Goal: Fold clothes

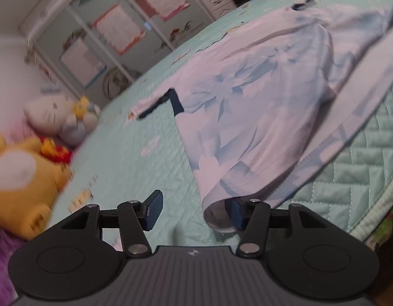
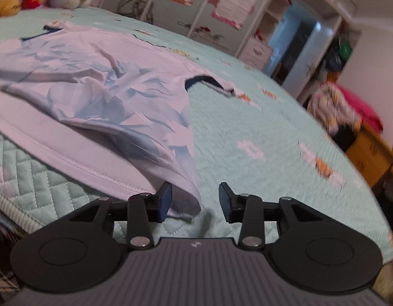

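While both views are motion-blurred, the layout reads as follows.
Garment: one pale blue floral shirt (image 1: 250,107) with dark trim lies spread on the mint quilted bedspread (image 1: 135,158), its hem toward the near edge.
Left gripper: left gripper (image 1: 194,210) has jaws wide apart, nothing clamped; the shirt's near hem corner drapes against the right finger (image 1: 237,211).
Right gripper: right gripper (image 2: 195,201) is likewise spread wide, gripping nothing; the opposite hem corner sits just beside its left finger (image 2: 164,201).
Edges: bedspread's bound edge (image 2: 15,204) runs near, under the hem.
Open room: bare quilt left of the shirt in the left view, right of it in the right view.
Count: two grippers, one shirt, two plush toys (image 1: 20,176) at far left, one wardrobe (image 2: 196,7) beyond the bed.
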Motion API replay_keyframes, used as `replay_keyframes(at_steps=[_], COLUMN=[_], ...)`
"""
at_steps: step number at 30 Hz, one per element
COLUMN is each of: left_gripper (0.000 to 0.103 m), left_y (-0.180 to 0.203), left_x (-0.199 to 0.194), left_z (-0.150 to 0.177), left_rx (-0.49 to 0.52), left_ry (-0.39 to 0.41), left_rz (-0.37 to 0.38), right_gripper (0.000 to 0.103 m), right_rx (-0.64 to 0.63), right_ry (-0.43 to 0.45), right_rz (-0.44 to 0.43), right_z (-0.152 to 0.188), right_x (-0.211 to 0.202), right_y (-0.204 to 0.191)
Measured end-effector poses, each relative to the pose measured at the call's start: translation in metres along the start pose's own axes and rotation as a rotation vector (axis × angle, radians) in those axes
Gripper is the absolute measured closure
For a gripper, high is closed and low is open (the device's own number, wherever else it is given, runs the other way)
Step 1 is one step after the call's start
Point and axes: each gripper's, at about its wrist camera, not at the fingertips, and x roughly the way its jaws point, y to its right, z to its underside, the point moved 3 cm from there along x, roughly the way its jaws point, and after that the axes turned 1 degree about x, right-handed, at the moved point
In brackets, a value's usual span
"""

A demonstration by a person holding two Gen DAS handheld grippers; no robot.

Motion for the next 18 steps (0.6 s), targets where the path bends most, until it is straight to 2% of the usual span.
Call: replay_keyframes(at_steps=[2,5,11,15,18], left_gripper=[0.045,0.043,0.043,0.042,0.041], left_y=[0.002,0.003,-0.015,-0.014,-0.007], left_x=[-0.001,-0.001,0.007,0.006,0.006], left_z=[-0.003,-0.007,-0.016,-0.014,-0.013], left_rx=[0.017,0.018,-0.093,-0.077,-0.034], left_ry=[0.021,0.042,0.040,0.034,0.022], left_rz=[0.004,0.003,0.001,0.002,0.005], right_gripper=[0.061,0.053,0.053,0.047,0.038], right_rx=[-0.046,-0.102,-0.197,-0.219,-0.235], right_ry=[0.019,0.049,0.104,0.075,0.051], right_rz=[0.006,0.017,0.037,0.041,0.066], right_z=[-0.004,-0.009,-0.017,-0.012,-0.006], right_x=[-0.001,0.000,0.001,-0.004,-0.010], right_y=[-0.008,-0.018,-0.037,-0.032,-0.025])
